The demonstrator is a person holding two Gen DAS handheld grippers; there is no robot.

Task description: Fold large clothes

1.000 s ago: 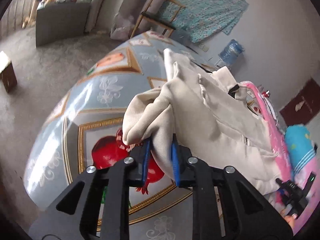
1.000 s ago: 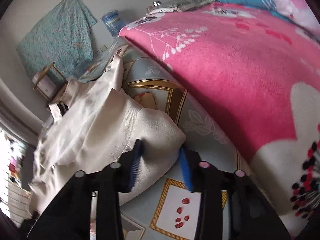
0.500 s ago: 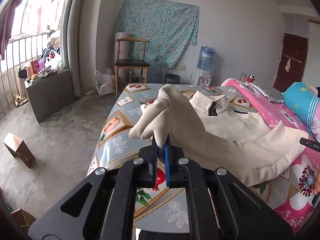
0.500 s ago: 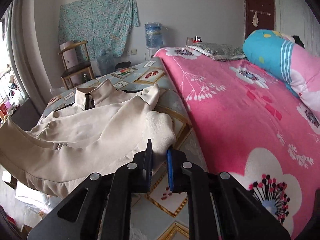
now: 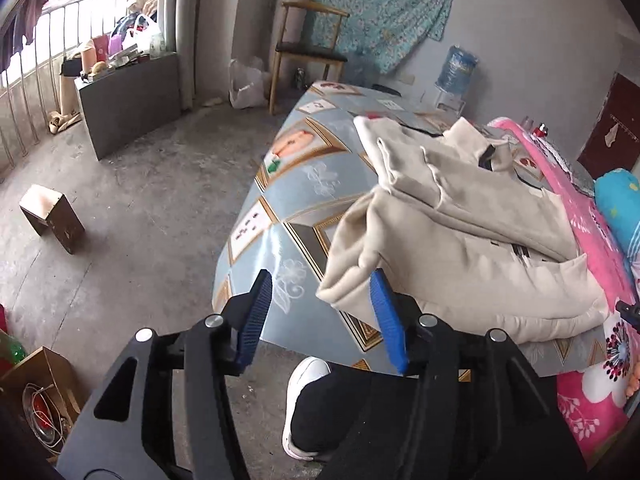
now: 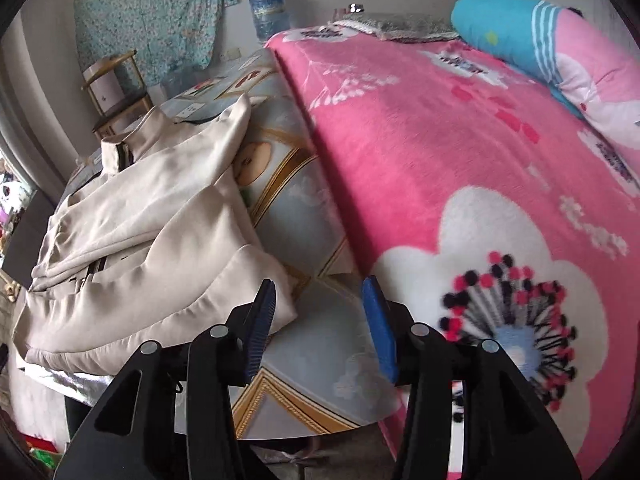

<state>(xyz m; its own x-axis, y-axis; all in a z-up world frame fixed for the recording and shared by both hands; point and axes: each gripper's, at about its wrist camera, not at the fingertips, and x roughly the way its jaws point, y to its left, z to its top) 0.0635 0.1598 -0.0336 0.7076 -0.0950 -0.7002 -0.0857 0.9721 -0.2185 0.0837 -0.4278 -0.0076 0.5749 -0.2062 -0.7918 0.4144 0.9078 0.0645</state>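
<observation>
A large beige jacket [image 5: 460, 232] lies folded on the table with a patterned blue-grey cloth [image 5: 304, 184]; its collar points to the far end. My left gripper [image 5: 320, 312] is open and empty, just off the jacket's near left corner. In the right wrist view the jacket [image 6: 144, 240] lies to the left. My right gripper [image 6: 318, 320] is open and empty, with its left pad beside the jacket's near right corner, above the tablecloth [image 6: 304, 216].
A pink flowered blanket [image 6: 460, 152] covers the bed on the right of the table, with a blue pillow [image 6: 516, 20] on it. A wooden chair [image 5: 308, 44] and a water bottle [image 5: 456, 68] stand beyond the table. My white shoe [image 5: 304, 396] is below the table's edge. A small box [image 5: 52, 216] sits on the concrete floor.
Both grippers were shut on the jacket's edge half a second ago. Both have opened and let it go, and the jacket now rests on the table. Both grippers have drawn back a little.
</observation>
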